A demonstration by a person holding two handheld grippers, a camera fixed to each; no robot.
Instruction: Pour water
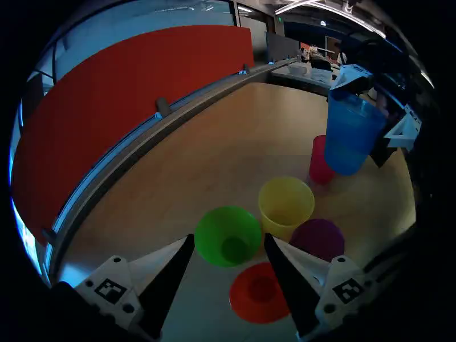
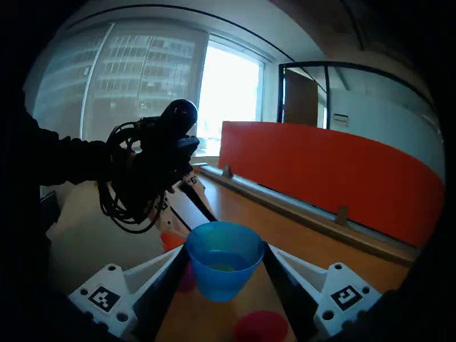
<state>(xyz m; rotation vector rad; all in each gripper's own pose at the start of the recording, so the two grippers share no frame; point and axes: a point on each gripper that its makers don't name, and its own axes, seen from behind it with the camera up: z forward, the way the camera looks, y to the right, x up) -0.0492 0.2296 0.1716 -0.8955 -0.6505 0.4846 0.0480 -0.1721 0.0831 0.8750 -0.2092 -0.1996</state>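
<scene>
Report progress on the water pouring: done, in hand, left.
Done: the right gripper has its jaws clamped on the blue cup, liquid inside, lifted off the table. In hand: it hangs about upright near the red cup. Left: the tilt and pour; the green cup and yellow cup look dry.

Cups: six. They are the green cup (image 1: 228,235), yellow cup (image 1: 285,205), purple cup (image 1: 317,238), orange cup (image 1: 259,292), red cup (image 1: 319,165) and blue cup (image 1: 352,134).
Grippers: two. The left gripper (image 1: 228,242) is at the bottom of its view, and the right gripper (image 2: 225,251) likewise.
Hand (image 2: 151,165): one, left of centre in the right gripper view.
Tabletop (image 1: 228,148): one.
Red panel (image 1: 125,108): one, upper left of the frame.
</scene>
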